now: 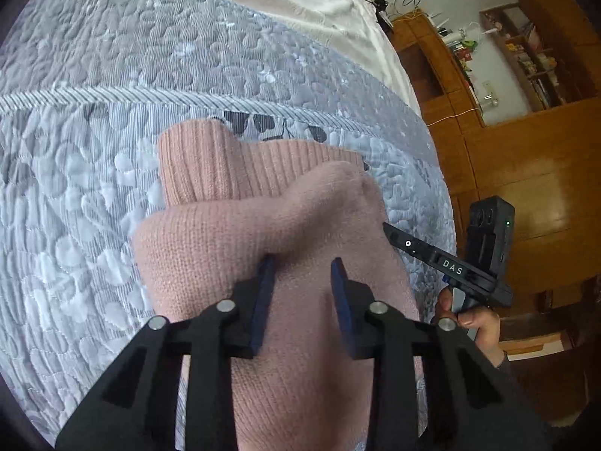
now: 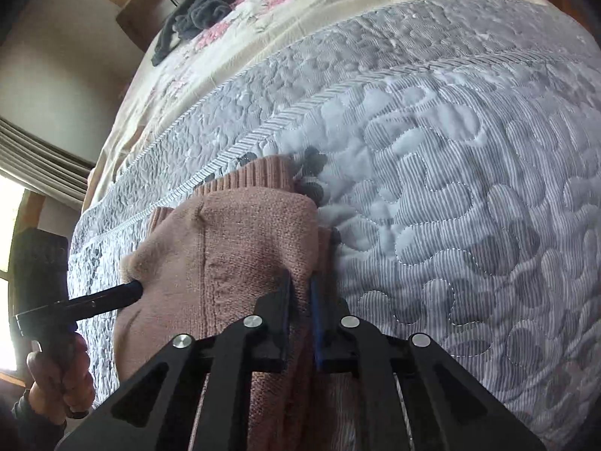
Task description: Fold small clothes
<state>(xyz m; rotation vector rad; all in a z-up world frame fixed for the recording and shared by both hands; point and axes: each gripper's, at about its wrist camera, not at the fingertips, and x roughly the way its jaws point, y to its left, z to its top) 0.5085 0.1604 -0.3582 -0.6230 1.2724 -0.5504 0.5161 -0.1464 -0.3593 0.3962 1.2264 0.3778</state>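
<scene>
A pink knit sweater (image 1: 240, 225) lies bunched and partly folded on a grey-blue quilted bedspread (image 1: 112, 75), its ribbed hem toward the far side. My left gripper (image 1: 302, 272) sits on the near part of it, its blue pads partly closed with a thick fold of knit filling the gap. In the right wrist view my right gripper (image 2: 302, 289) is shut on the right edge of the sweater (image 2: 240, 233), the fabric squeezed thin between the pads. The left gripper (image 2: 133, 287) pokes into the sweater's left side, and the right gripper (image 1: 390, 231) touches its right edge.
The quilt (image 2: 450, 188) spreads wide to the right. Beyond it lies a cream floral sheet (image 2: 225, 49) with a dark grey garment (image 2: 203, 11) on it. Wooden shelving (image 1: 526, 56) stands past the bed's edge. A hand (image 1: 477, 319) holds each gripper.
</scene>
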